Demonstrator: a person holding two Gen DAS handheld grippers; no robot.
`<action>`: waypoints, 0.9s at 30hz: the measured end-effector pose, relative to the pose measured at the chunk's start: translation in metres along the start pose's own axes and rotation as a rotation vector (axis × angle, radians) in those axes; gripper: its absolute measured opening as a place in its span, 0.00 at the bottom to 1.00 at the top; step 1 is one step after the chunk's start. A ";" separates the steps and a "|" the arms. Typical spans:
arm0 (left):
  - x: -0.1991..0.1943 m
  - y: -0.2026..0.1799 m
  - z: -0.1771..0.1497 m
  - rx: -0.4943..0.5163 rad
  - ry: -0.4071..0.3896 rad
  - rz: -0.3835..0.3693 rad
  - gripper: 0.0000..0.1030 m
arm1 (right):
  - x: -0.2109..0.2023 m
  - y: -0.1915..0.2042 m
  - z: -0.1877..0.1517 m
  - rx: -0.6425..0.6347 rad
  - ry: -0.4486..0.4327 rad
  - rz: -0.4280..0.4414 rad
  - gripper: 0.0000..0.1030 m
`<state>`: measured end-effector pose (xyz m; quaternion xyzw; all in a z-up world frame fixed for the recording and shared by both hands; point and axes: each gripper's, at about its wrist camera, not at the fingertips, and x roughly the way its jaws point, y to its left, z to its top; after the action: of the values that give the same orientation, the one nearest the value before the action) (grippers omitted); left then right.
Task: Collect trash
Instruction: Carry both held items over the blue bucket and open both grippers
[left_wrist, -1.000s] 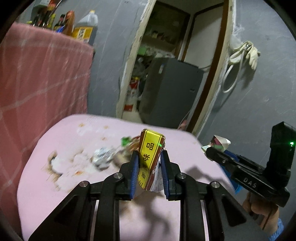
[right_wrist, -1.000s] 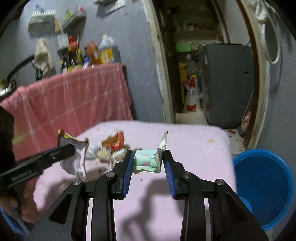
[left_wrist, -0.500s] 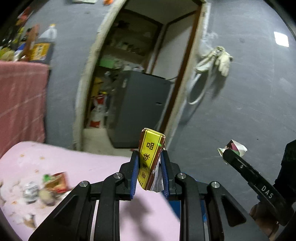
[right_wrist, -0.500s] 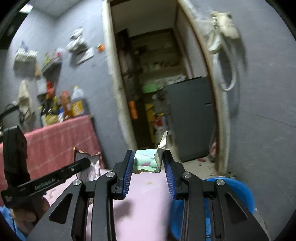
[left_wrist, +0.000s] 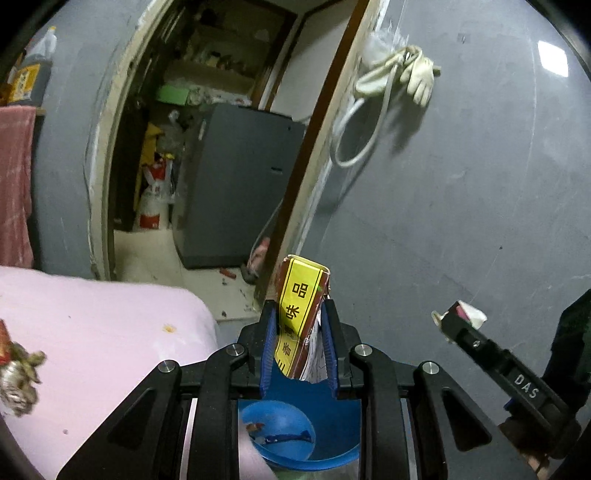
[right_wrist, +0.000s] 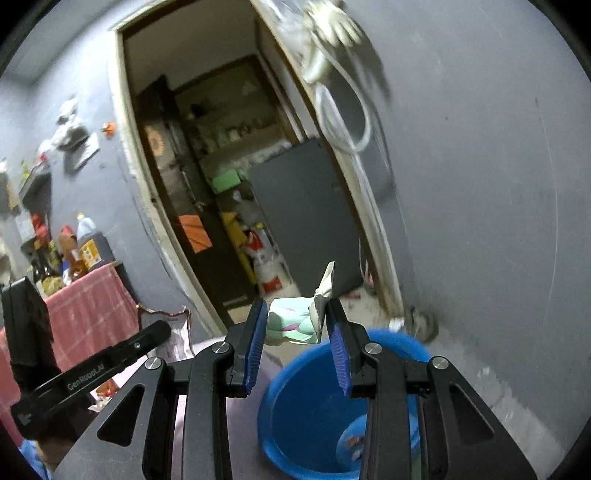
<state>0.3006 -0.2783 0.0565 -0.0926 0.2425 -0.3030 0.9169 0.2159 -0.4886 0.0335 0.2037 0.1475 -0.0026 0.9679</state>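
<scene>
A brown wrapper with a yellow printed band (left_wrist: 299, 314) stands upright, pinched between the blue pads of the left gripper (left_wrist: 298, 343), directly above the blue bucket (left_wrist: 325, 443) that shows between and below the gripper's black links. A pale green and white wrapper (right_wrist: 295, 321), crumpled, with one torn flap pointing up, is clamped between the blue pads of the right gripper (right_wrist: 297, 328), which hangs over the near rim of the same bucket (right_wrist: 295, 406); scraps already lie on the bucket's floor. The bucket stands on the floor just beside the rounded corner of a table covered in pink cloth (left_wrist: 103, 332), where crumpled foil and other trash (left_wrist: 18, 373) remain at the left edge of the left wrist view. Behind the table a grey wall is broken by an open doorway (left_wrist: 207, 147) with a pale, worn frame, giving onto a cluttered storeroom with shelves and a dark grey cabinet (left_wrist: 236, 184). A pale work glove and a looped white hose (left_wrist: 399, 74) hang on the wall right of the doorway. At far left, bottles (right_wrist: 74, 251) stand on a counter draped in a red checked cloth (right_wrist: 88, 302).
</scene>
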 end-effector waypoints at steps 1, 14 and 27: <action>0.006 0.000 -0.003 -0.004 0.013 0.005 0.19 | 0.003 -0.004 -0.002 0.007 0.014 -0.009 0.30; 0.061 0.012 -0.040 -0.029 0.222 0.073 0.32 | 0.042 -0.028 -0.030 0.063 0.174 -0.040 0.33; 0.029 0.026 -0.033 -0.059 0.155 0.130 0.53 | 0.037 -0.023 -0.026 0.039 0.148 -0.049 0.54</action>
<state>0.3176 -0.2757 0.0090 -0.0798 0.3270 -0.2421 0.9100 0.2422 -0.4969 -0.0090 0.2187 0.2233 -0.0141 0.9498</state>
